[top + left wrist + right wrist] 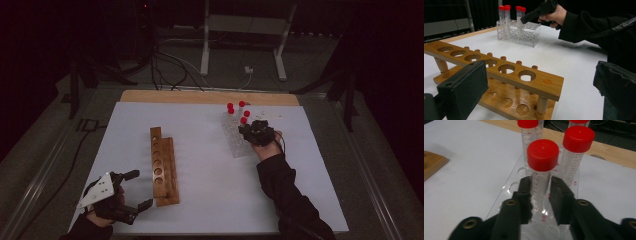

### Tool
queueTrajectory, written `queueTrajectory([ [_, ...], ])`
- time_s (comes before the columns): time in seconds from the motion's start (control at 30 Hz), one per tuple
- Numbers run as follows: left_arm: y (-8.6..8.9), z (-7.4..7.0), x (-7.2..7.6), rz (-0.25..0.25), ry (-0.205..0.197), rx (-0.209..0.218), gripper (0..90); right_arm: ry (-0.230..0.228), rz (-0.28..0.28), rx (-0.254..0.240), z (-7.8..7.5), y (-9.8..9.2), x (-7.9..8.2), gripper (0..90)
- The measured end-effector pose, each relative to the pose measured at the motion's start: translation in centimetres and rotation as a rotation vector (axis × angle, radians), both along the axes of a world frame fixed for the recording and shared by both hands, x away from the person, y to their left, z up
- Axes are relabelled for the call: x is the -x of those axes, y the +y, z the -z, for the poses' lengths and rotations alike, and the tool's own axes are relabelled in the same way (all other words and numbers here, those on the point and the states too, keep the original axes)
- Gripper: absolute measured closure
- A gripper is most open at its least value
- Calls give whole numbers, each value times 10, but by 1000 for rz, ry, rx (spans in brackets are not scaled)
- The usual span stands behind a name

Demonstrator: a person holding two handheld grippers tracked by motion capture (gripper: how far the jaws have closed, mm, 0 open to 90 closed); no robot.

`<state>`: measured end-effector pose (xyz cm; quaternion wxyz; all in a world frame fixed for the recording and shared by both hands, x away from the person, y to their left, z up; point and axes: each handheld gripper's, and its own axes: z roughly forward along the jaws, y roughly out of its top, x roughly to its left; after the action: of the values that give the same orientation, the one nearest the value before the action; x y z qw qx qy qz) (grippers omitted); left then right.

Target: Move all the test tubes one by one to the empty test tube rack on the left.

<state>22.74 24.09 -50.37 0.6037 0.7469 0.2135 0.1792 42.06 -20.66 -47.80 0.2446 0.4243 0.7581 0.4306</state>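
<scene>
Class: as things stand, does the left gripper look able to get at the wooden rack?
Probably yes. The left gripper sits open right beside the wooden rack, with bare table between them.

high view above, gripper views low (right closest), all sharing clear rack [239, 136]

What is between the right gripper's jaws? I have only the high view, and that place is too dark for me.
Observer: In the right gripper view, the right gripper is shut on a red-capped tube, just below the cap.
Operator: Is the tube lifted out?
Observer: No, it stands upright in the clear rack.
Operator: And the wooden rack?
Observer: In the left gripper view, the top holes of the wooden rack are all empty.
</scene>
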Motion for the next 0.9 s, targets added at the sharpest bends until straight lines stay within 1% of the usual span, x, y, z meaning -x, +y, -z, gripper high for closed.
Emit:
queueTrajectory([
  [0.17, 0, 0, 0, 1, 3, -9, 3, -16, -2, 19, 1, 3, 1, 740],
  [0.23, 0, 0, 0, -9, 4, -13, 3, -15, -3, 17, 1, 3, 1, 745],
  [0.27, 0, 0, -1, -15, 10, -5, 3, -11, -4, 15, 0, 2, 0, 746],
  [0.33, 1, -1, -1, -27, 10, -4, 3, -8, 1, 16, -1, 2, 1, 747],
  [0.47, 1, -2, 0, -32, 4, -8, 3, -13, -1, 13, -4, 2, 2, 748],
  [0.6, 0, -2, 0, -33, 0, -12, 3, -23, -4, 10, -14, 0, 5, 748],
  [0.63, 1, -2, 0, -34, 1, -11, 3, -23, -4, 10, -14, 0, 5, 748],
  [0.67, 1, -3, 0, -32, 3, -9, 3, -30, -6, 9, -19, -1, 6, 749],
  [0.7, 1, -4, 0, -34, 1, -11, 3, -31, -5, 9, -22, -1, 7, 749],
  [0.73, 1, -4, 0, -34, 1, -11, 3, -31, -5, 9, -22, -1, 7, 749],
  [0.77, 1, -4, 0, -28, 5, -7, 3, -36, -6, 11, -24, -1, 8, 749],
  [0.8, 0, -4, 0, -25, 5, -6, 3, -43, -8, 11, -31, -2, 10, 749],
  [0.87, -1, -5, 1, -24, 5, -13, 3, -49, -10, 12, -36, -2, 13, 749],
  [0.9, -1, -5, 0, -21, 5, -14, 3, -49, -10, 12, -36, -2, 13, 749],
])
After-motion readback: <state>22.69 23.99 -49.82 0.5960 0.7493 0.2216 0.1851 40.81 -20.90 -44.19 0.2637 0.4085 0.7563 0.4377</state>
